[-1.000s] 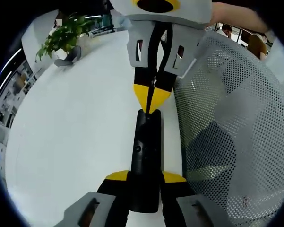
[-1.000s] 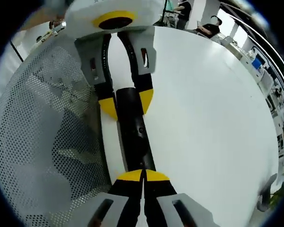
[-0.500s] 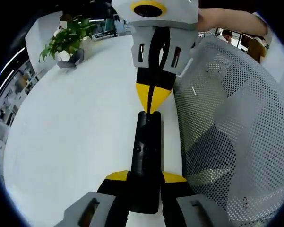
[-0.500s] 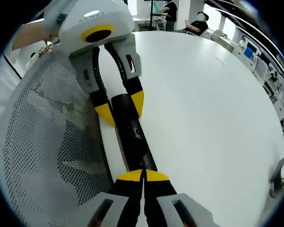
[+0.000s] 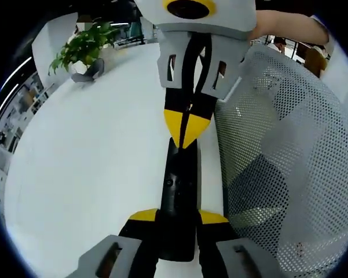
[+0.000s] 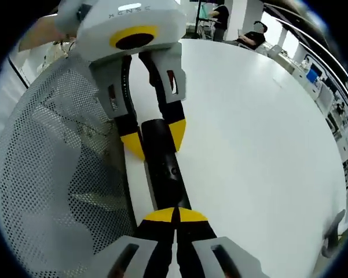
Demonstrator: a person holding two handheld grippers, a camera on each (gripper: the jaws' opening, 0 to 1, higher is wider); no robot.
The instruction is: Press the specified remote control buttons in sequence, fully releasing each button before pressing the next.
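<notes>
The left gripper (image 5: 178, 217) clamps a black remote (image 5: 179, 191) at bottom centre; the right gripper (image 6: 175, 215), jaws together, tips touch its far end.

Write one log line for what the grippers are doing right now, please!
left gripper: shut on remote control | right gripper: shut, tips on remote's far end | remote: above white table edge | mesh chair: beside

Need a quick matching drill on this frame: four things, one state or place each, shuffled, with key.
Things:
1. remote
2. right gripper
3. plant
4. mesh chair back

States or places:
A. shut, tips on the remote's end
B. far edge of the white table
C. clamped in the left gripper
D. beside the table

Pairs: 1-C, 2-A, 3-B, 4-D
</notes>
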